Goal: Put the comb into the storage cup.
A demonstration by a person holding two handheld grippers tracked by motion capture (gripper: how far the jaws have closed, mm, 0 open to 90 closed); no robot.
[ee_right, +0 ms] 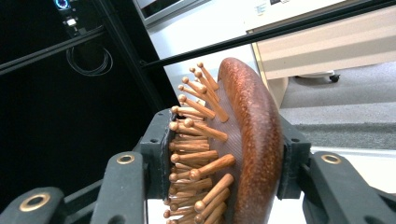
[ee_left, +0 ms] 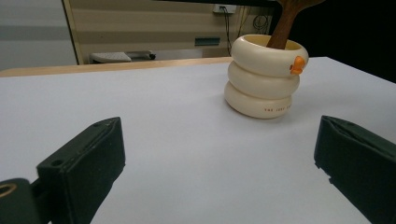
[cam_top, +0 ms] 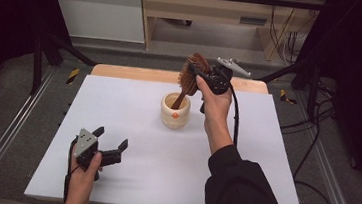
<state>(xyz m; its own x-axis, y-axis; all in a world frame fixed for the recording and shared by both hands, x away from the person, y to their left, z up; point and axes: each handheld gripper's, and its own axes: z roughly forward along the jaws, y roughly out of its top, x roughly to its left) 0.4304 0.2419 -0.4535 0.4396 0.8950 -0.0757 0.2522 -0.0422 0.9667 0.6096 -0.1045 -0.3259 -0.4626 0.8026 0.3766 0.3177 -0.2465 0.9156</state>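
A cream ribbed cup (cam_top: pixel 175 111) with an orange duck mark stands upright mid-table on the white sheet; in the left gripper view the cup (ee_left: pixel 262 84) is ahead to the right. A wooden hairbrush (cam_top: pixel 190 78) stands in it handle down, head up. My right gripper (cam_top: pixel 196 75) is shut on the brush head; in the right gripper view the jaws clamp the hairbrush (ee_right: pixel 247 140) across its bristles and its back. My left gripper (cam_top: pixel 111 144) rests near the front left of the sheet, open, nothing between its fingers (ee_left: pixel 84 163).
The white sheet (cam_top: pixel 132 122) covers the table, with a wooden edge (cam_top: pixel 136 73) showing at the back. Metal rails (cam_top: pixel 10 131) run along both sides. Cables (cam_top: pixel 310 144) lie on the floor to the right. Wooden furniture stands behind the table.
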